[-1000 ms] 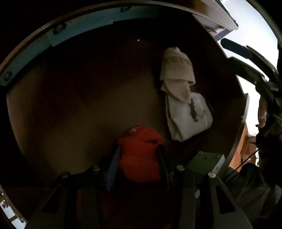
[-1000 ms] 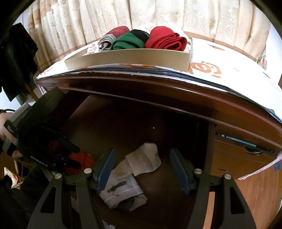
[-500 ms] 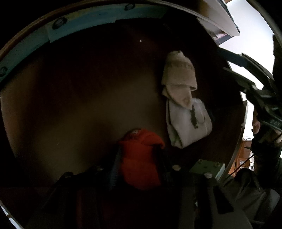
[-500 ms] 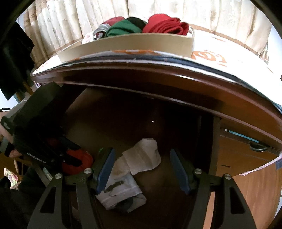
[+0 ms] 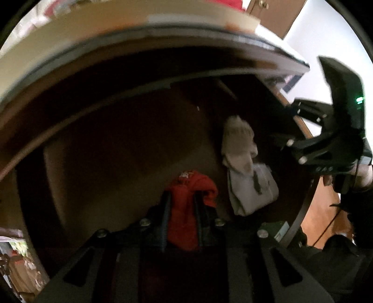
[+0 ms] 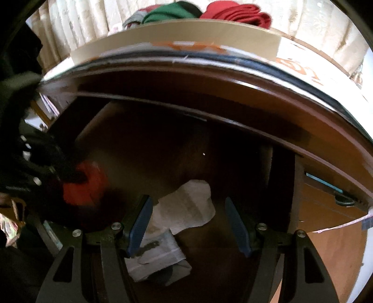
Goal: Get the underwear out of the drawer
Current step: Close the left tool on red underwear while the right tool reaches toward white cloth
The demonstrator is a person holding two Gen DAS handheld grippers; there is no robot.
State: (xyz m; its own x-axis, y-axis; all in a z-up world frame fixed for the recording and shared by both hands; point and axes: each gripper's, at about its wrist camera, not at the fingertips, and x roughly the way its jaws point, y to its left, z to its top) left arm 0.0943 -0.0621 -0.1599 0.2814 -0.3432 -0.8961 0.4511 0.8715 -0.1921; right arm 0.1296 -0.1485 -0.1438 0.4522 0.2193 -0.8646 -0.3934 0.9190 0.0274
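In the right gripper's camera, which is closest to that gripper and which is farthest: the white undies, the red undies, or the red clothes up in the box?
1. White underwear: lying in the drawer, partly between the open right gripper fingers.
2. Red underwear: off to the left, pinched in the left gripper, whose jaws are closing.
3. Red clothes: farthest, up in the beige box on the dresser top.

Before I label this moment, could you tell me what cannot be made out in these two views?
- Red underwear: its lower part is hidden between the closing left gripper fingers; in the right wrist view it is motion-blurred.
- White underwear: its near end is covered by the right gripper finger.
- Drawer: its back is too dark to read.
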